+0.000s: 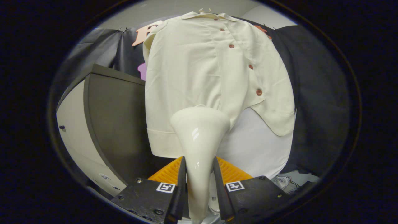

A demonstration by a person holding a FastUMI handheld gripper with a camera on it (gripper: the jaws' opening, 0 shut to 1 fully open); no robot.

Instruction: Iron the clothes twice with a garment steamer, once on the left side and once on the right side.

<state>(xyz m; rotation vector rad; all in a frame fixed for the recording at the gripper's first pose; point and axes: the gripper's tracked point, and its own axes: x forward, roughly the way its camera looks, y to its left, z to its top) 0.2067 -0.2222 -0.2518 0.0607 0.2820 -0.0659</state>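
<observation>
A dark cabinet (pixel 118 124) stood left of the hanging shirt (pixel 199 77). The gripper (pixel 199 174) pinched the garment steamer (pixel 199 137) between both fingers, head near the shirt's lower left hem. Judged: both passes remained.

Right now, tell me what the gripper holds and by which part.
The gripper is shut on the garment steamer, both fingers pressing on its narrow handle below the flared head, which points at the cream shirt.
</observation>
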